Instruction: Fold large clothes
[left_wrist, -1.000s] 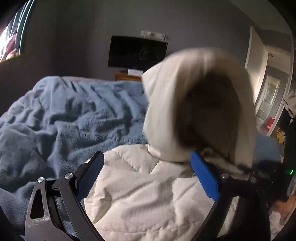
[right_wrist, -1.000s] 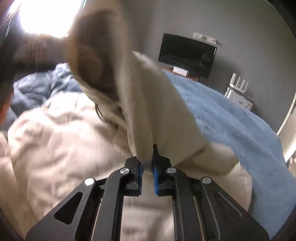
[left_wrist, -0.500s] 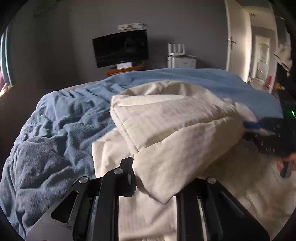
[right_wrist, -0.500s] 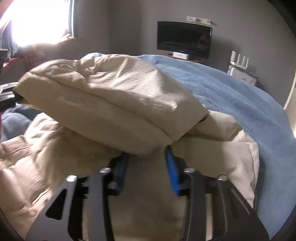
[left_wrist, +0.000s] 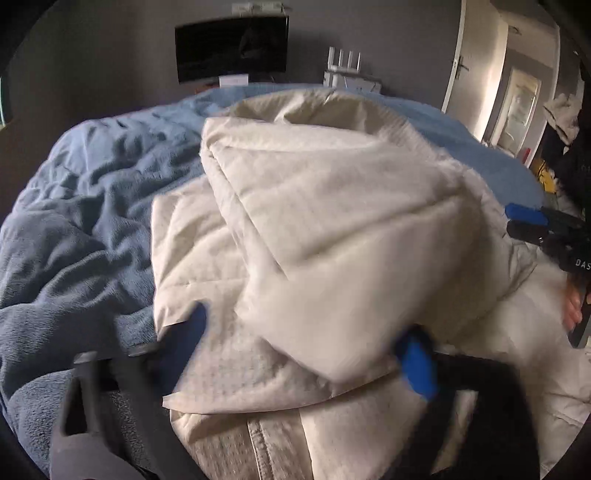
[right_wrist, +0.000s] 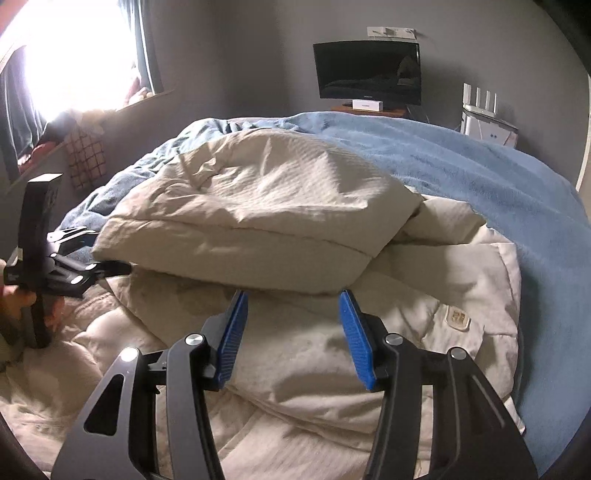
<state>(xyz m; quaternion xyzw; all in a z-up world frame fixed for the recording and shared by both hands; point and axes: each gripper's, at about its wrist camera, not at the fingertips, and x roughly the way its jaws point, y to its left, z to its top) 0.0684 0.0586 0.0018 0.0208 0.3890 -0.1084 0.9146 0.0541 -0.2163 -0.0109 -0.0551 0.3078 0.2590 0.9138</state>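
One cream jacket (right_wrist: 258, 206) (folded over) on one blanket (right_wrist: 480, 173); two grippers, left (left_wrist: 310, 339) just reopened wide, right (right_wrist: 291, 317) half-open.

Folded cream padded coat (right_wrist: 258, 206) forms a raised mound mid-bed, its near fold overhanging the flat lower layer. Right hand-held gripper (right_wrist: 293, 332): jaws apart, nothing between them, just short of that fold; flat quilted fabric ahead is unobstructed. Left hand-held gripper (left_wrist: 306, 347): jaws spread wide, the fold's corner lying between them, blurred. Open blue blanket (right_wrist: 480, 177) to the right of the coat. Beyond the bed, monitor (right_wrist: 367, 70) and white router (right_wrist: 484, 122) stand against the wall.
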